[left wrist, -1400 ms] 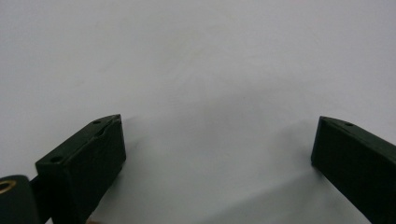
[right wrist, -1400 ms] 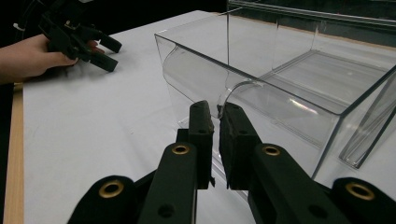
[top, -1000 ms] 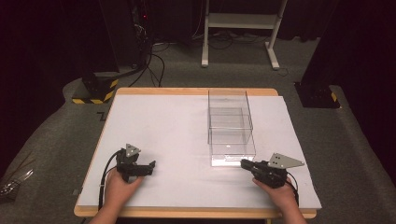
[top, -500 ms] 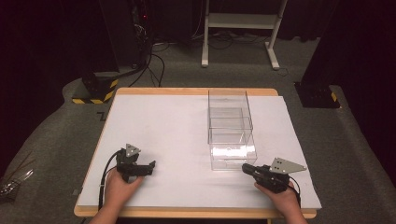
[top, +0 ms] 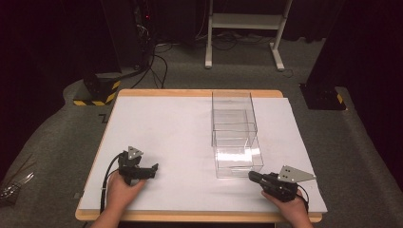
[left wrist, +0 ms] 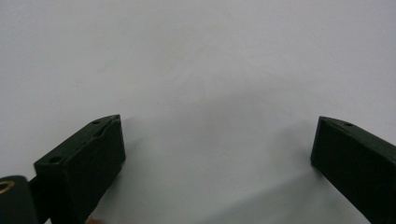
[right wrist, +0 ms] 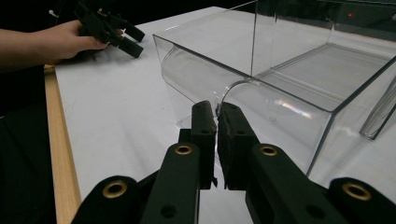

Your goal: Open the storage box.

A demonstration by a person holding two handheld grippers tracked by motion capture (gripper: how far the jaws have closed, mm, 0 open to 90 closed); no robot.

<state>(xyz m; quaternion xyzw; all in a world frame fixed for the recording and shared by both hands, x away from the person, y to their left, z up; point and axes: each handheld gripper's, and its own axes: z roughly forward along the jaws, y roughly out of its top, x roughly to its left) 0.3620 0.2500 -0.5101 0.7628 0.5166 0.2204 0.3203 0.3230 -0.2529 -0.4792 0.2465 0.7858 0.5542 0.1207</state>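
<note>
White desk (top: 180,137) in a dark room; a clear box (top: 235,137) sits centre-right, near the right gripper (top: 256,176). The left gripper (left wrist: 215,154) has wide, empty fingers. Right gripper view: fingers (right wrist: 204,126) closed, empty, close to the box; a push may slide it.

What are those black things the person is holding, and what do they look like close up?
They are two hand-held grippers. The left gripper and the right gripper are both black, each topped by a grey three-cornered plate. Each has two blocky black jaws. In the right gripper view, brass-coloured rivets dot the linkage behind the jaws. A black cable trails from the left gripper. No sleeves show on the forearms.
</note>
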